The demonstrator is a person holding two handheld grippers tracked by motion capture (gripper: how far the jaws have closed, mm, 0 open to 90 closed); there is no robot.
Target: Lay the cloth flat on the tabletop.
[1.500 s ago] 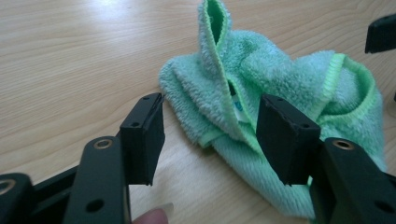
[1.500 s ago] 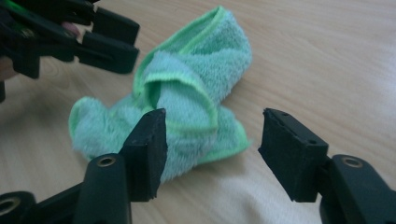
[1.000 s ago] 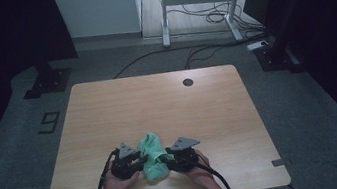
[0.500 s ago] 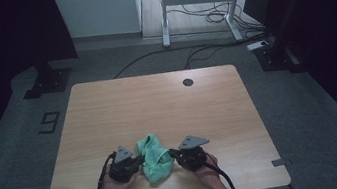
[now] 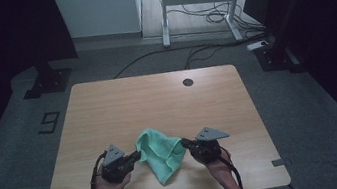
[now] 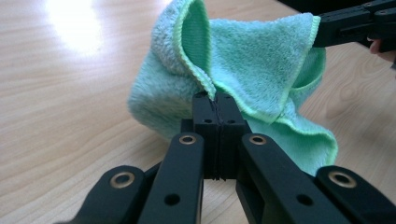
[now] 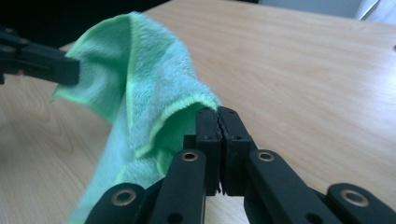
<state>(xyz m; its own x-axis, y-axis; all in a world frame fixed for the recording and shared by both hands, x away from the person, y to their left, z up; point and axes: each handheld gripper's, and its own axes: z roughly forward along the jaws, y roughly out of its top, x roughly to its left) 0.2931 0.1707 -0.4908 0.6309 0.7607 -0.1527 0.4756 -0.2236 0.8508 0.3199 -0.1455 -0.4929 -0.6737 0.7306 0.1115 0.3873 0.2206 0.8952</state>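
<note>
Green microfibre cloth is pinched at opposite edges by left gripper and right gripper, partly lifted off wooden table.

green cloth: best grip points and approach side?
Grip the green cloth by its stitched hem at two opposite corners, one from each side, low and level. The hem is the thin, firm edge that shut jaws can pinch. The left claw and right claw pinch it that way, the middle sagging to the table.

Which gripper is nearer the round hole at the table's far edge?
Right. The right gripper sits nearly straight below the hole, clamped on the green cloth. The left gripper holds the cloth's other corner, farther off to the left.
</note>
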